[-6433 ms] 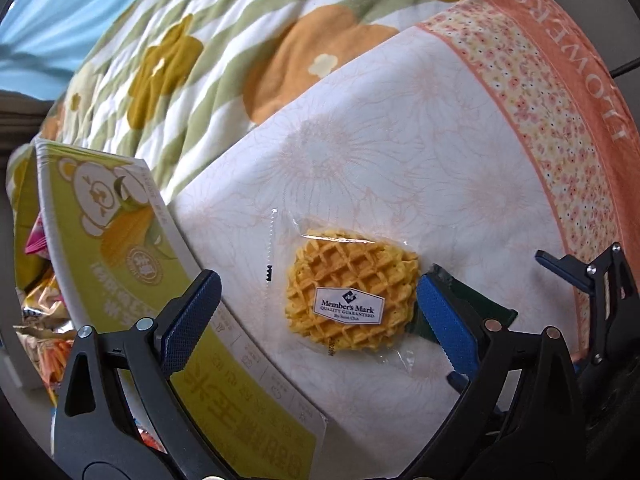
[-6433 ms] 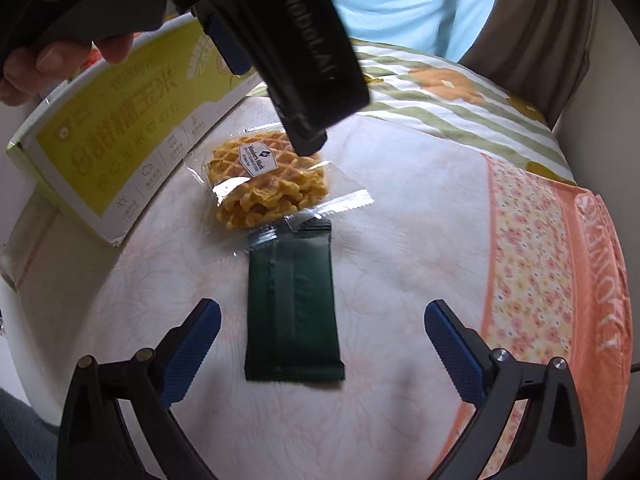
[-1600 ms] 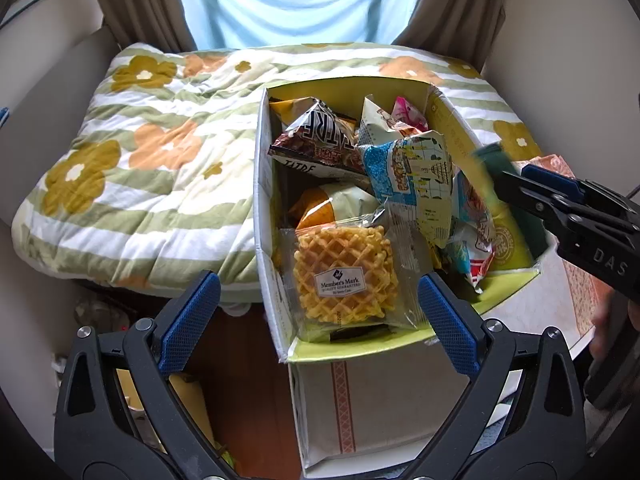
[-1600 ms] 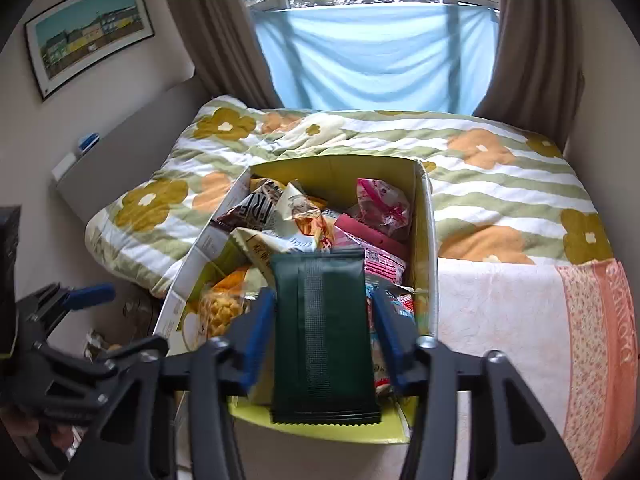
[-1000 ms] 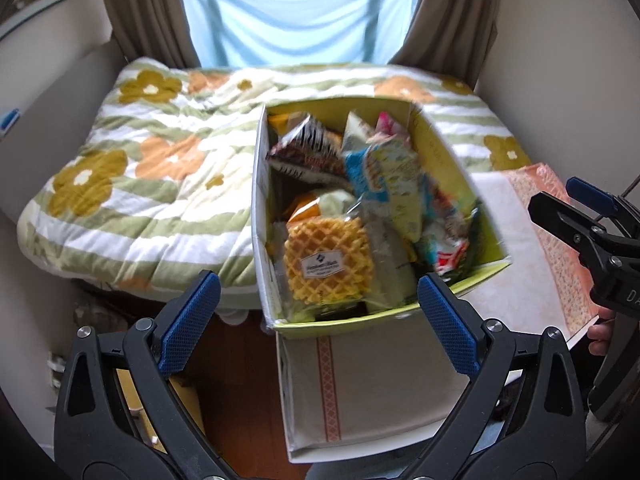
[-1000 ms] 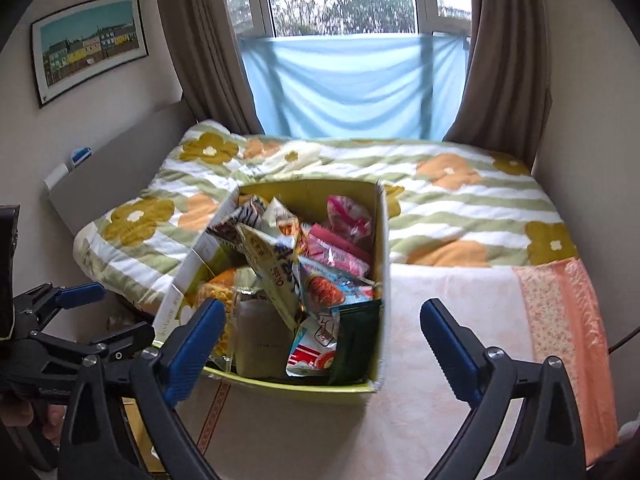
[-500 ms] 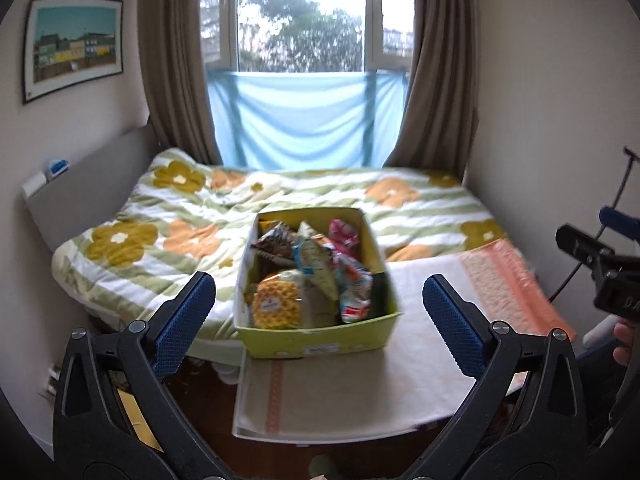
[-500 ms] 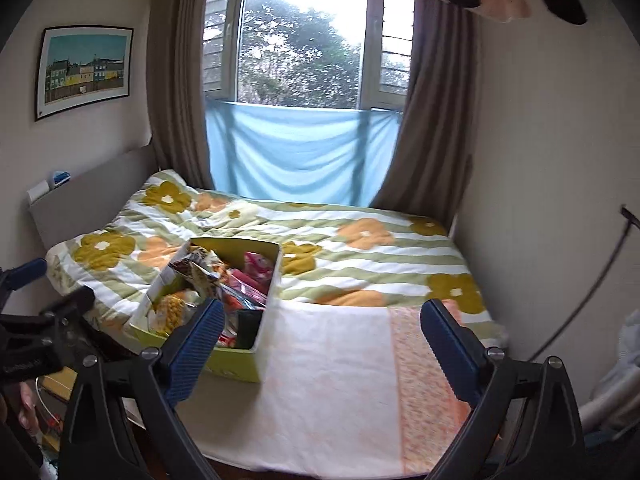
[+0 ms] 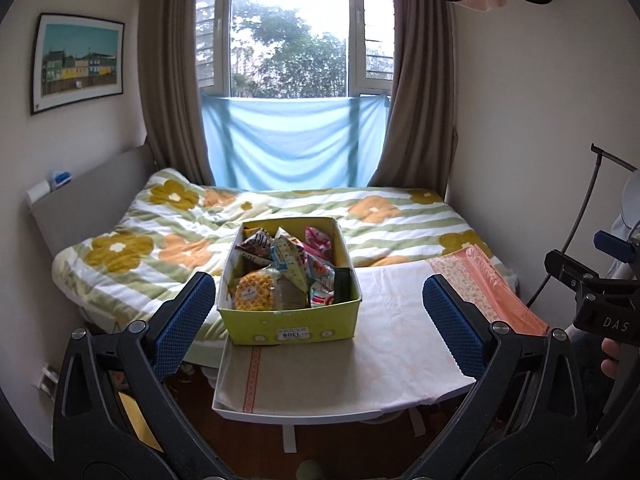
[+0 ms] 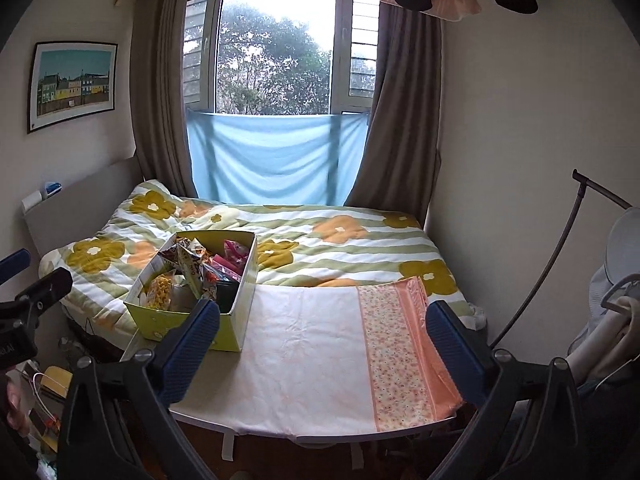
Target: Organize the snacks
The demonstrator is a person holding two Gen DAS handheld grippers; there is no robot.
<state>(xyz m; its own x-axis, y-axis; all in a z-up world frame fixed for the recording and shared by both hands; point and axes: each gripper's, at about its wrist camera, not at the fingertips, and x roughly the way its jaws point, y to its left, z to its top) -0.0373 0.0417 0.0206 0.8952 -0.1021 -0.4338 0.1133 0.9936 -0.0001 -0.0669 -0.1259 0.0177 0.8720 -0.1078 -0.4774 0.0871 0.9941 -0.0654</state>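
Ahead of both grippers, a yellow-green snack box (image 9: 291, 326) sits on the left end of a small table (image 9: 400, 368) covered with a pale cloth, and a bed (image 9: 132, 256) with a flowered quilt lies just behind it. Packets fill the box: a wrapped waffle (image 9: 254, 297) stands at its near left corner, a dark green packet (image 9: 343, 285) is tucked upright against its right wall, and crinkly bags are heaped between and behind them. No loose snack shows on the cloth, so the tidying looks close to finished.

Neither gripper holds anything. Both are held back from the table, well apart from the box. On the left gripper (image 9: 318, 318) the jaws stand wide, and the box lies straight ahead, framed between its blue pads (image 9: 182, 320). On the right gripper (image 10: 322, 350) the jaws are equally wide, but the box lies off to its left, partly hidden behind the left fingertip, with bare cloth ahead.

From front to back, the box's long side runs away from the grippers toward the window (image 9: 290, 28). By this layout, the left gripper is better lined up for any further reach into the box; the right would have to swing across first.
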